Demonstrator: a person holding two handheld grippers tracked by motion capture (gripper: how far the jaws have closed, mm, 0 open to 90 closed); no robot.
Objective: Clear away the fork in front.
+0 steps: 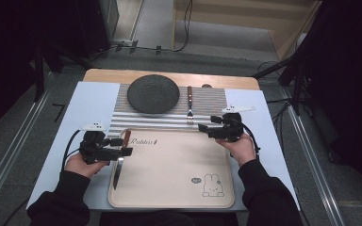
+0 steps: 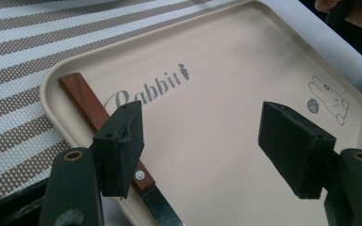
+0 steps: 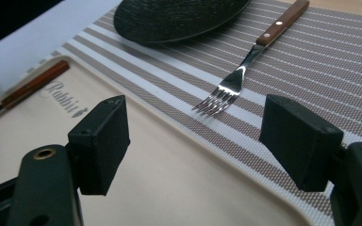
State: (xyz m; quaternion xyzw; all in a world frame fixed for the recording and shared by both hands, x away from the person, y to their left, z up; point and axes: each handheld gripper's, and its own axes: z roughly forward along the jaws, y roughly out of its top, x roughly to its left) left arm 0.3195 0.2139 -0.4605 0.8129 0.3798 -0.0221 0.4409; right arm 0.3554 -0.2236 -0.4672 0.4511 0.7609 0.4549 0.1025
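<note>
A wooden-handled knife point(image 1: 121, 160) lies along the left rim of a beige rabbit-print tray point(image 1: 169, 169). My left gripper point(image 1: 122, 146) hovers over that rim, jaws open and empty. In the left gripper view the knife handle point(image 2: 82, 99) runs under one jaw of this gripper point(image 2: 202, 150), above the tray point(image 2: 217, 108). My right gripper point(image 1: 205, 130) sits open at the tray's far right corner. A wooden-handled fork point(image 1: 189, 104) rests on the striped placemat point(image 1: 207, 101) beyond it. In the right gripper view the fork point(image 3: 245, 61) lies ahead of the open right gripper point(image 3: 195, 141).
A dark round plate point(image 1: 152, 94) sits on the placemat left of the fork, also seen as the plate point(image 3: 174, 16) in the right gripper view. A pale blue sheet point(image 1: 92, 101) covers the wooden table. Cables trail from both grippers; stands and rails flank the table.
</note>
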